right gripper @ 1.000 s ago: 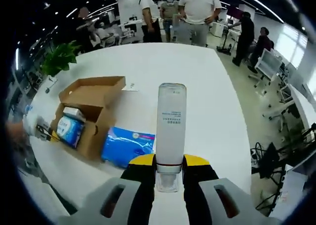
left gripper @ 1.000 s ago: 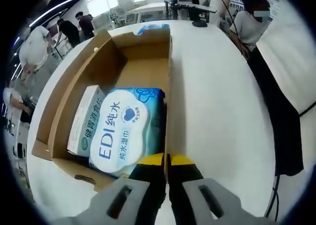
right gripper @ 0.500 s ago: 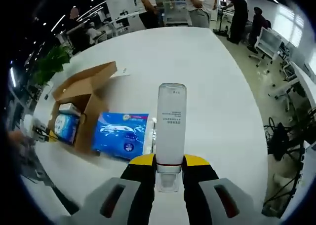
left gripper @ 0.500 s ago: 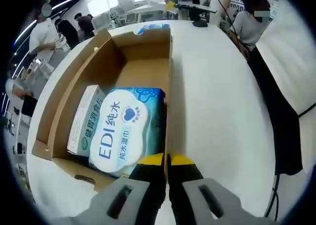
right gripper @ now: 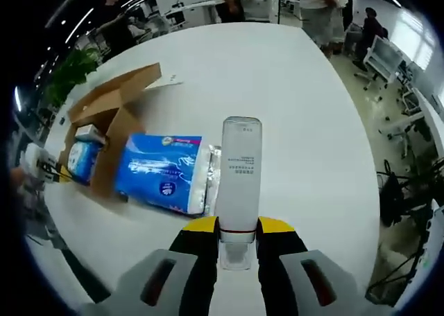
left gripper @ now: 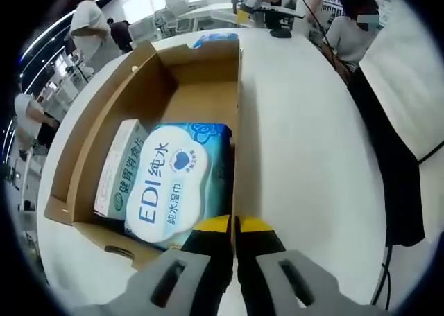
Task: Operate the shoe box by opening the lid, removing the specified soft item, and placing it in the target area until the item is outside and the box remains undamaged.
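From my left tool (left gripper: 234, 222) I'm looking down into the open shoe box (left gripper: 139, 94), which runs from about 7 o'clock up toward 12 in the left gripper view. Its jaws are clamped on the box's right side wall, one pad inside and one outside, no gap to speak of. Inside the box, going left to right: a slim white carton with green print (left gripper: 119, 167) lies along the left wall, and right against it sits the soft pack of wet wipes (left gripper: 179, 181), white label with blue lettering. The far half of the box floor is bare cardboard. A blue packet (left gripper: 211, 38) peeks over the far end at 12 o'clock. The white tabletop (left gripper: 305, 143) spreads out toward 3 o'clock.

From my right tool (right gripper: 236, 227), the shoe box (right gripper: 104, 129) is out at about 10 o'clock with its lid flap up, the wipes (right gripper: 80, 160) and carton (right gripper: 89, 132) visible inside. Just beside it toward centre lies a blue soft package (right gripper: 163, 172) flat on the tabletop (right gripper: 291, 108). The right tool is gripping a white tube (right gripper: 239, 177) by its clear cap end, tube pointing to 12 o'clock, held above the tabletop with its left edge overlapping the blue package's end.
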